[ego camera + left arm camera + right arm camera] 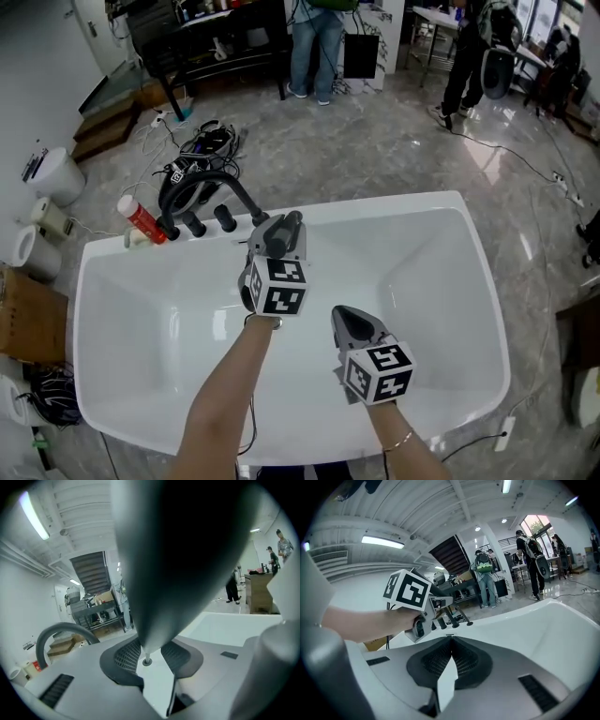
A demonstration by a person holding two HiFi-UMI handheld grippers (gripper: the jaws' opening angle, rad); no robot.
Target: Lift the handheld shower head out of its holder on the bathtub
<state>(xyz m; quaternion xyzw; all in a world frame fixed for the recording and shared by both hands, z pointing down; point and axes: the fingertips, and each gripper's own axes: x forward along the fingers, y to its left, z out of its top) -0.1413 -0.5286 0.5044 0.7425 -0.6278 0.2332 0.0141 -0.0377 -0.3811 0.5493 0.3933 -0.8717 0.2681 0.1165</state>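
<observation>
Head view is showing me the white bathtub [469, 246] from above, both grippers hanging over its basin. I am seeing the left gripper [277, 246] near the far edge, clamping the dark shower head [286, 228], which is sitting just short of the black knobs [211, 222] on the rim. A dark curved tube [211, 176] is arching above those knobs toward the far left corner, where a red-and-white bottle [141, 219] is leaning. The right gripper [342, 317] is floating nearer the near edge, well apart from the shower head.

Left gripper view is giving me the shower head as a big dark mass filling the top of the picture and tapering down between the jaws. The pads [125, 657] are pressing in on either side of its narrow end. The curved tube is looping at the left.

Right gripper view is showing me its jaws meeting at their tips with nothing between them. Beyond them, a hand [386, 618] is holding the left gripper just in front of the knobs along the tub's far edge, and people [483, 581] are standing farther back.
</observation>
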